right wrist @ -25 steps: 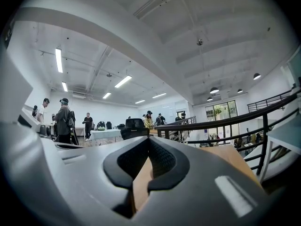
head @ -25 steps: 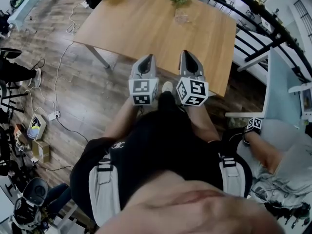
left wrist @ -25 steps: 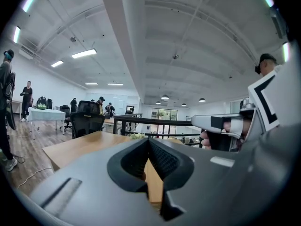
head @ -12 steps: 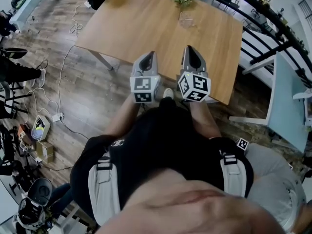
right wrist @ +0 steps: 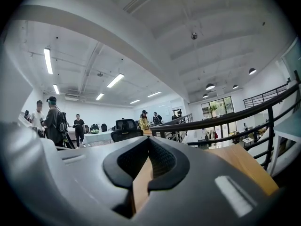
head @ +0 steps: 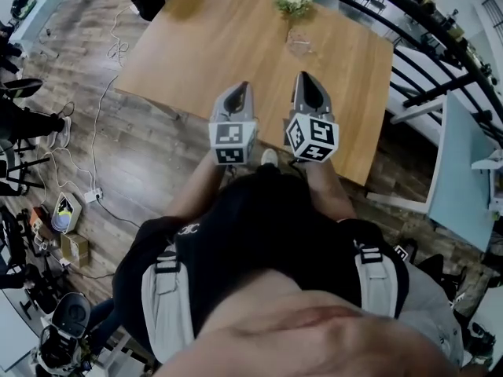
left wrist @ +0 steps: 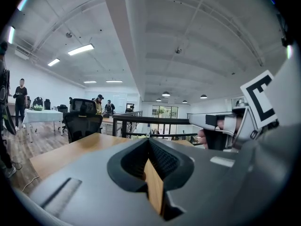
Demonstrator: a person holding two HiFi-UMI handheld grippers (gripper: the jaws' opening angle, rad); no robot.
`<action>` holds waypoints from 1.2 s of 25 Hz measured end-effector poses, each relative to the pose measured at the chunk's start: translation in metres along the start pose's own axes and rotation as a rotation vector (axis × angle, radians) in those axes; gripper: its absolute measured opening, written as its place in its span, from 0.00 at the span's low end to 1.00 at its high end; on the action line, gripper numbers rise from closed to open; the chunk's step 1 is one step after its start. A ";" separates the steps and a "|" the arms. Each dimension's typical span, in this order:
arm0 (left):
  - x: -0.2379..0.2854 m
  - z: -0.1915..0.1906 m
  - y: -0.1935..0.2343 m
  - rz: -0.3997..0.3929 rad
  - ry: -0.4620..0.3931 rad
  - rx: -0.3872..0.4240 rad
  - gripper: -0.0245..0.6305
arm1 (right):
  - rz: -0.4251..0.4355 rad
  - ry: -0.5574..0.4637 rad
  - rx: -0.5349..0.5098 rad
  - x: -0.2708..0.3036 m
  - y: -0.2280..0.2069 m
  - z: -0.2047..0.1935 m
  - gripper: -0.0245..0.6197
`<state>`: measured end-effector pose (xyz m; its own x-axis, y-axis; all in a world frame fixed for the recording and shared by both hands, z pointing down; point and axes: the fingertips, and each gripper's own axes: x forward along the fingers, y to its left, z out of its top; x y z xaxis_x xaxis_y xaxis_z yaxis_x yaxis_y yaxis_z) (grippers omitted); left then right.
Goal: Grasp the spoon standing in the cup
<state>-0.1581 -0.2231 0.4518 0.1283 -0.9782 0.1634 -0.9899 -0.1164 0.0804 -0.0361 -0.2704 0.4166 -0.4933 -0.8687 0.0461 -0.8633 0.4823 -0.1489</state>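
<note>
Left tool [head: 240, 94] and right tool [head: 305, 83], both clenched on nothing, are held side by side at the wooden worktop's [head: 204, 45] near edge, apparently poised for a reach. The glass cup [head: 299, 42] stands well apart at the far side; its spoon is too small to make out.

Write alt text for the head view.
Seen from above, a person holds the left hand-held gripper and right hand-held gripper side by side, jaws together and empty, over the near edge of a wooden table. A small glass vessel sits at its far side beside greenery.
</note>
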 end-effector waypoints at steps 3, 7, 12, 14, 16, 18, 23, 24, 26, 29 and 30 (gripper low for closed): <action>0.022 0.001 0.005 0.010 0.017 -0.006 0.06 | 0.005 0.015 0.000 0.023 -0.010 0.001 0.04; 0.054 0.006 0.012 0.020 0.039 -0.022 0.06 | 0.011 0.030 -0.005 0.050 -0.025 0.004 0.04; 0.102 0.006 0.010 0.025 0.067 -0.006 0.06 | 0.000 0.086 0.029 0.091 -0.063 -0.008 0.04; 0.119 0.007 0.011 0.030 0.071 -0.011 0.06 | 0.004 0.104 0.030 0.107 -0.075 -0.012 0.04; 0.130 0.005 0.011 0.032 0.079 -0.011 0.06 | -0.001 0.116 0.026 0.119 -0.086 -0.016 0.04; 0.139 0.001 0.011 0.024 0.096 -0.006 0.06 | -0.022 0.130 0.035 0.131 -0.098 -0.021 0.04; 0.177 -0.006 0.025 -0.038 0.140 0.006 0.06 | -0.100 0.144 0.065 0.163 -0.120 -0.036 0.04; 0.184 -0.006 0.027 -0.056 0.147 0.014 0.06 | -0.124 0.152 0.071 0.167 -0.124 -0.042 0.04; 0.191 -0.008 0.027 -0.090 0.157 0.012 0.06 | -0.168 0.172 0.092 0.169 -0.132 -0.056 0.04; 0.198 -0.015 0.030 -0.117 0.167 0.016 0.06 | -0.196 0.188 0.113 0.180 -0.143 -0.077 0.07; 0.198 -0.019 0.030 -0.123 0.177 0.017 0.06 | -0.199 0.198 0.125 0.184 -0.146 -0.083 0.09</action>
<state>-0.1616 -0.4172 0.5052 0.2549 -0.9113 0.3233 -0.9669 -0.2372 0.0937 -0.0097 -0.4915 0.5294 -0.3380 -0.8997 0.2763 -0.9311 0.2769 -0.2372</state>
